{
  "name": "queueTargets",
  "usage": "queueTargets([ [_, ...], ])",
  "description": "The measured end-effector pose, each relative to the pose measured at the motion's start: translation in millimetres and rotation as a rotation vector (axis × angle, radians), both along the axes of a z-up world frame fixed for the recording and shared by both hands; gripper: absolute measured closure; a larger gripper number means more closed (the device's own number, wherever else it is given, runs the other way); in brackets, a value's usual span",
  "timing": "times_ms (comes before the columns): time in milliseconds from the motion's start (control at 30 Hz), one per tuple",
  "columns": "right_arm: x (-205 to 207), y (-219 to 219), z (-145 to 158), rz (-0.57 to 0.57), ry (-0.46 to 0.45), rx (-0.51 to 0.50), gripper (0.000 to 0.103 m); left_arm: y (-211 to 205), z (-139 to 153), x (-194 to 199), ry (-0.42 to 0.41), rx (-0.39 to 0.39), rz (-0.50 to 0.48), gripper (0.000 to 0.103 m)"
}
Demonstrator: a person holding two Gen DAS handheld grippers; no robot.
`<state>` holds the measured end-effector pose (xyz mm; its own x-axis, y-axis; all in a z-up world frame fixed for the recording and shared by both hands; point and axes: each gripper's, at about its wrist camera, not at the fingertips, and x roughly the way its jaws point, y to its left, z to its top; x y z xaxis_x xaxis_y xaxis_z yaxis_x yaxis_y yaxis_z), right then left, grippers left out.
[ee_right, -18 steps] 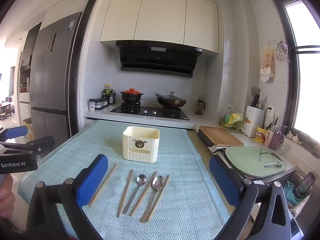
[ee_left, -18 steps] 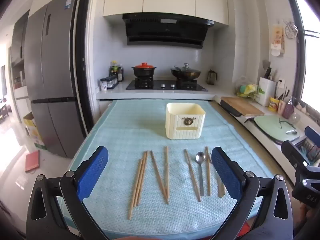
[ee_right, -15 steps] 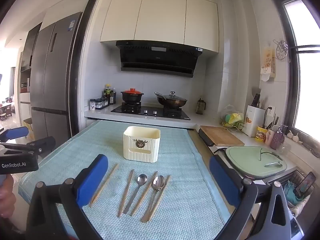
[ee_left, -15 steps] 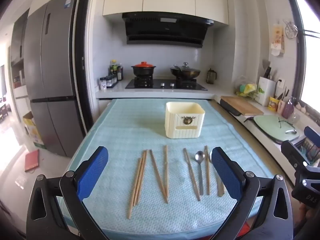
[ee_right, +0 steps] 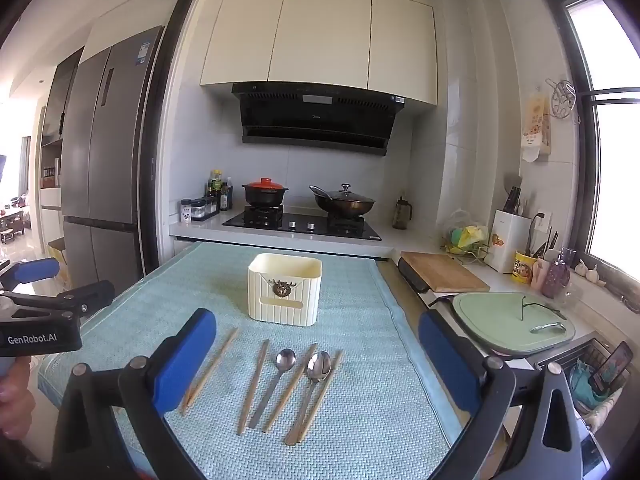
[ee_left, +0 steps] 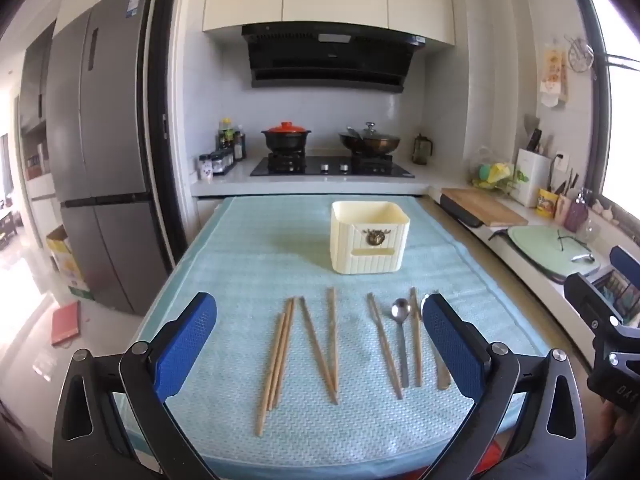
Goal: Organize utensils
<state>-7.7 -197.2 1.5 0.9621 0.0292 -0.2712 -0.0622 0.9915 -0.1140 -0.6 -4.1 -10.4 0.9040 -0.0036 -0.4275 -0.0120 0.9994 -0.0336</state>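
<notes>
Nothing moved: both claws, left (ee_left: 319,344) and right (ee_right: 316,364), stay spread wide, empty; cream ribbed plastic utensil box (ee_left: 370,242) at 12 o'clock beyond wooden chopsticks (ee_left: 316,344).

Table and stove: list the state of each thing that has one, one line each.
Left gripper: jaws wide open, empty.
Right gripper: jaws wide open, empty.
Cream utensil holder: upright, looks empty.
Chopsticks: lying flat on towel.
Spoons: lying flat, bowls up.
Red-lidded pot: lid on.
Wok: lid on.

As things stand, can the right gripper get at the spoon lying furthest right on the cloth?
Probably yes. The right gripper is open and holds nothing, and the spoon lies flat between chopsticks just ahead, nothing above it.
</notes>
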Motion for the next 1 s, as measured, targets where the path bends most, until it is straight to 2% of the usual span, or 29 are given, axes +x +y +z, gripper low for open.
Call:
queueTargets([
  [1000, 0.7, -2.8, -4.0, 0.001, 0.000, 0.016, 0.000, 2.2, -0.6, 0.3, -0.003, 0.037, 0.003, 0.000],
])
